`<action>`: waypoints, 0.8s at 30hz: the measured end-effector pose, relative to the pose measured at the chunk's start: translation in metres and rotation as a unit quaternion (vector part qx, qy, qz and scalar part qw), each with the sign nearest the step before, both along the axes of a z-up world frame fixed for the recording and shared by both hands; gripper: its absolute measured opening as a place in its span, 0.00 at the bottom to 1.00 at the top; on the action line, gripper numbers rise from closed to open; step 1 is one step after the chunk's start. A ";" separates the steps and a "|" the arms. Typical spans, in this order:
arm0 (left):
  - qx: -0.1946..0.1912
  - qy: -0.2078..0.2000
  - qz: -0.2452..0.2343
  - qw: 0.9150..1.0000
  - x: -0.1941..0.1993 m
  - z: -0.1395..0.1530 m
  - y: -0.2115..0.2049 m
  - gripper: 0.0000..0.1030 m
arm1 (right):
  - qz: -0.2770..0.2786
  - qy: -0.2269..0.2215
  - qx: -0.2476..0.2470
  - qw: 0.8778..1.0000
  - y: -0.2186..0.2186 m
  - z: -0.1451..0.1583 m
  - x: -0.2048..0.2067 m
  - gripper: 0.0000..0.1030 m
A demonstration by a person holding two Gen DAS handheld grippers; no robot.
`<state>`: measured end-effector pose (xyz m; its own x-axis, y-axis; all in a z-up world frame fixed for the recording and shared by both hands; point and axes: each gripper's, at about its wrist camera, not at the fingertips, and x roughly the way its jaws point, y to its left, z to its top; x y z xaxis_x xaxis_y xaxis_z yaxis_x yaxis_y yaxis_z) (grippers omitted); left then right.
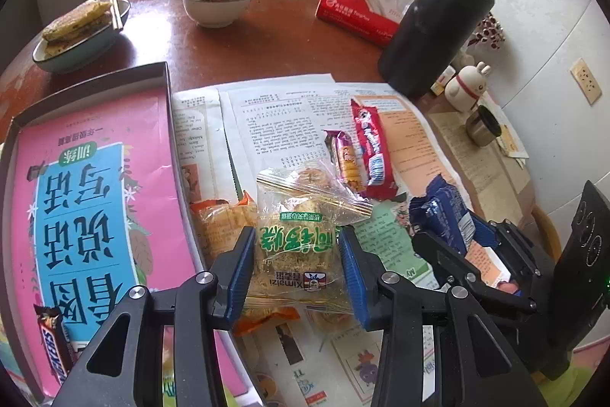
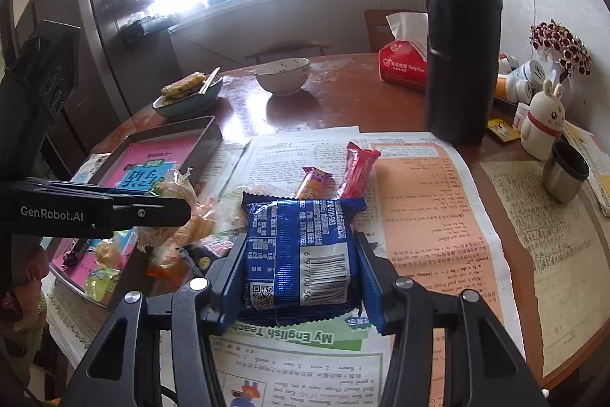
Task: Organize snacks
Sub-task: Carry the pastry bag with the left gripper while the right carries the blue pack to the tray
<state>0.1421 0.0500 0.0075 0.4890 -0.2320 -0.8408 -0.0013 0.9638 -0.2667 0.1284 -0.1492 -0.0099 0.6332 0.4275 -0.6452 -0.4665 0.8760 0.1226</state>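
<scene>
So the left claw (image 1: 296, 267) has its blue pads clamped on either side of a clear cake pack (image 1: 295, 246). It's crinkly see-through plastic with green characters, a gold strip across the top, a "Ximaizi" logo, and crumbly yellow-brown cake showing through. It sits at 6 o'clock in the left view, over the newspapers (image 1: 274, 113) covering the surface (image 1: 267, 37).

The right claw (image 2: 297, 277) is squeezing a shiny blue packet (image 2: 299, 250), back side up: white print, a QR code, a barcode, zigzag-cut ends. That's around 6 o'clock in the right view.

An orange-trimmed pack (image 1: 219, 216) lies just beside the cake pack at its 9 o'clock. Up at its 1 o'clock are a purple-ended bar (image 1: 345, 159) and a red wrapper (image 1: 371, 147) lying side by side on the paper.

The tray (image 1: 95, 75) with the pink book (image 1: 91, 185) inside fills the 9 o'clock side, and a Snickers (image 1: 53, 342) is in it down at 7 o'clock. A black flask (image 1: 438, 21) stands at 1 o'clock, with a red tissue pack (image 1: 354, 12) near it.
</scene>
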 end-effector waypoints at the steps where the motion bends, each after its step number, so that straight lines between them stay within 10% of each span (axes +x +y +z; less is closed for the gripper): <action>1: 0.001 -0.003 0.001 1.000 -0.002 0.002 0.000 0.44 | 0.003 -0.001 0.002 1.000 0.001 0.001 -0.002 0.50; 24: -0.005 -0.037 0.046 0.998 -0.054 0.020 0.040 0.44 | 0.059 -0.027 0.009 0.998 0.044 0.021 -0.043 0.50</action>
